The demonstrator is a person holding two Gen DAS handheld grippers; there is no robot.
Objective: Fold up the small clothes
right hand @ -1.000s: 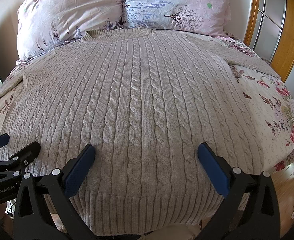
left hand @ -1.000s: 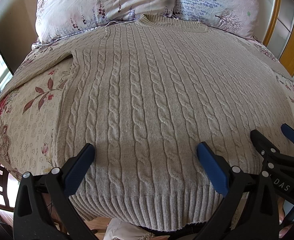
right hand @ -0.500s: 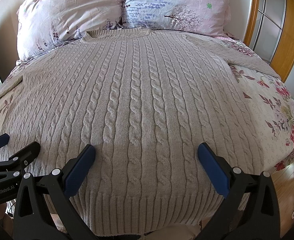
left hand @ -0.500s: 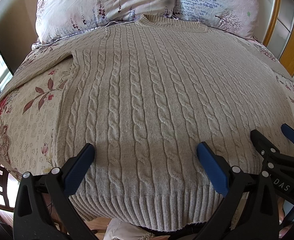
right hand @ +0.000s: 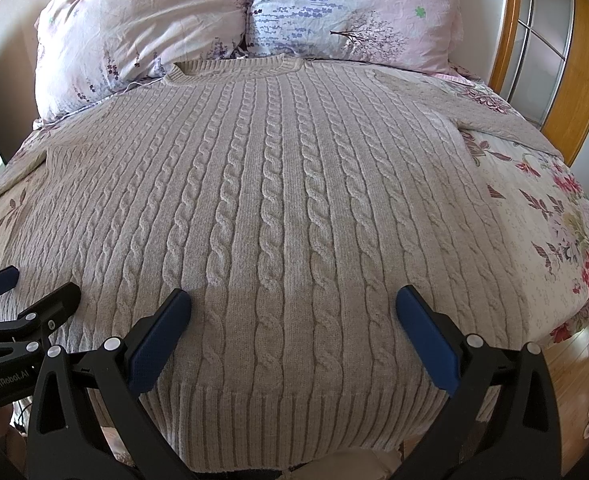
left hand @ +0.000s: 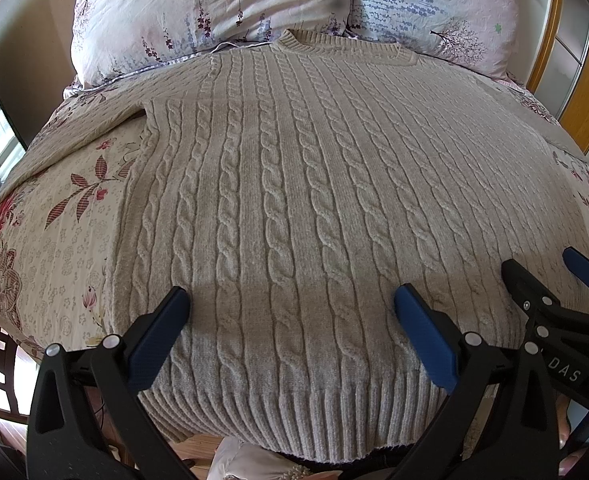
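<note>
Sweater point(left hand: 314, 200) flat on bed point(left hand: 54, 248); left tongs point(left hand: 290, 300) and right tongs point(right hand: 294, 300) hover wide over hem, labelled "GenRobot.AI", "DAS".

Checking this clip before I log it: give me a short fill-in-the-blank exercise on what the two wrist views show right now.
1. The sweater lies spread flat on the ____.
2. Its collar points toward the two ____.
3. Both the left tongs and the right tongs are ____, holding nothing.
4. The ribbed hem is the sweater edge ____ to the tongs.

Missing words: bed; pillows; open; nearest
</note>
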